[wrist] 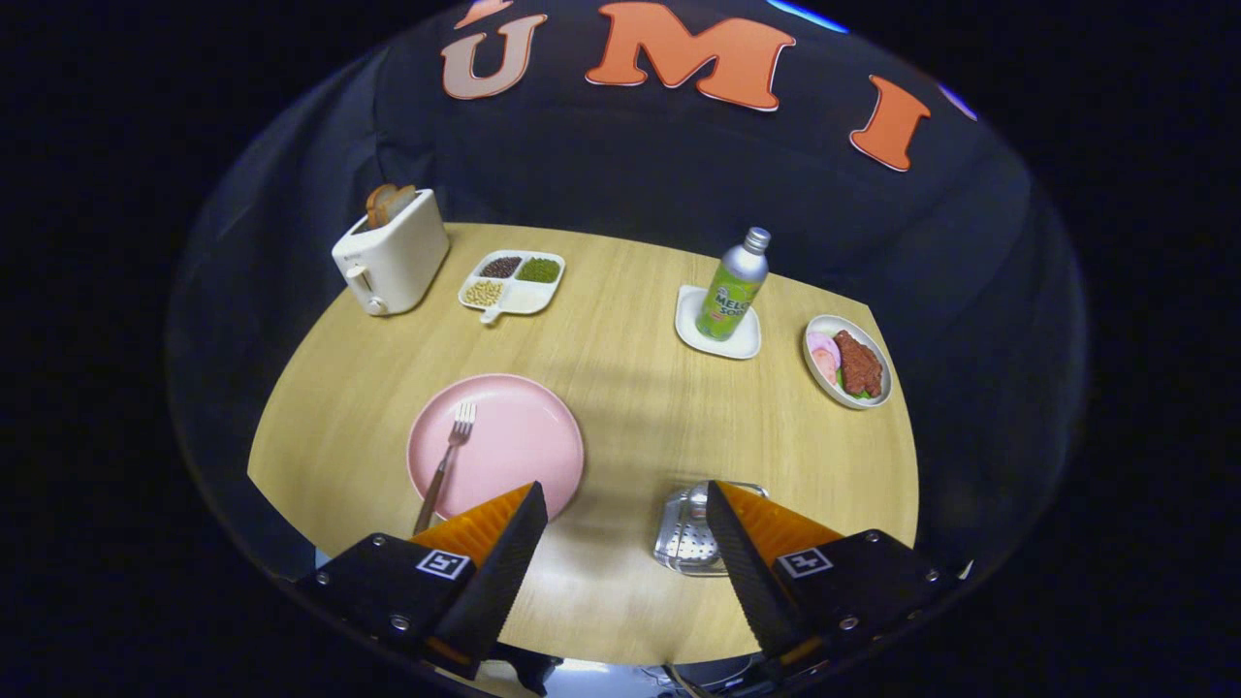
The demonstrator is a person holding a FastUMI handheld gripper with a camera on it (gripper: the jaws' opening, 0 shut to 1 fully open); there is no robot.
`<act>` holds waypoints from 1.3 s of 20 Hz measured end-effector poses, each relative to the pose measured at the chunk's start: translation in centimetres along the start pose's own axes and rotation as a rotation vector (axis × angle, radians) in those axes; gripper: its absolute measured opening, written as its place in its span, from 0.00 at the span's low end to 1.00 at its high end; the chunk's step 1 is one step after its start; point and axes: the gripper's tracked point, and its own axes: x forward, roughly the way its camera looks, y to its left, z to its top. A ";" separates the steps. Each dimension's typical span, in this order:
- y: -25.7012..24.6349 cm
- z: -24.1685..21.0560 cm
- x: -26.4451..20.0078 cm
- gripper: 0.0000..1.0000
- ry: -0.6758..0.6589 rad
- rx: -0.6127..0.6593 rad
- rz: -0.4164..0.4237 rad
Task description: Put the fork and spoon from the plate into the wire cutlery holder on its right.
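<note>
One round wooden table [620, 320] holds one pink plate [514, 441] with one fork [446, 460] on it, one perforated metal holder [688, 533], one toaster [393, 262] with two slices of toast [388, 202], and one divided tray [512, 281] with four compartments, three filled. There is also one bottle [734, 286] on one white coaster [717, 334], and one oval dish [847, 362] of food. One gripper [625, 504] with two fingers, spread apart over bare table, completes the count.

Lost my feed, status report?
Tongs open, holding nothing. Fork on pink plate. Cutlery holder by right finger. Path clear.
</note>
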 end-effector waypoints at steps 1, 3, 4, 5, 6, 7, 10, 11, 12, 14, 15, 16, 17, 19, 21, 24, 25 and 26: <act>1.0 -0.1 0.3 0.99 -0.021 0.000 -0.006; 3.8 -0.6 1.1 1.00 -0.049 0.005 0.016; 5.7 -1.1 1.5 1.00 -0.050 0.020 0.037; 7.0 -1.6 1.9 0.99 -0.047 0.032 0.053; 8.1 -2.0 2.5 1.00 -0.045 0.036 0.061; 9.0 -2.2 2.9 0.99 -0.048 0.032 0.067; 11.3 -2.4 4.1 1.00 -0.061 0.031 0.074; 11.8 -2.4 4.5 1.00 -0.065 0.035 0.074; 12.3 -2.6 4.8 1.00 -0.069 0.035 0.076; 12.9 -2.6 5.5 1.00 -0.081 0.027 0.067; 13.2 -2.7 5.7 1.00 -0.085 0.025 0.061; 13.5 -2.9 6.0 1.00 -0.086 0.025 0.059; 13.8 -3.0 6.3 1.00 -0.086 0.029 0.059; 14.2 -3.3 7.0 1.00 -0.077 0.028 0.057; 14.8 -3.6 7.6 1.00 -0.073 0.028 0.063; 15.8 -4.1 8.8 0.98 -0.064 0.032 0.075; 16.0 -4.5 9.2 0.96 -0.055 0.030 0.074; 16.2 -4.8 9.6 0.95 -0.047 0.027 0.072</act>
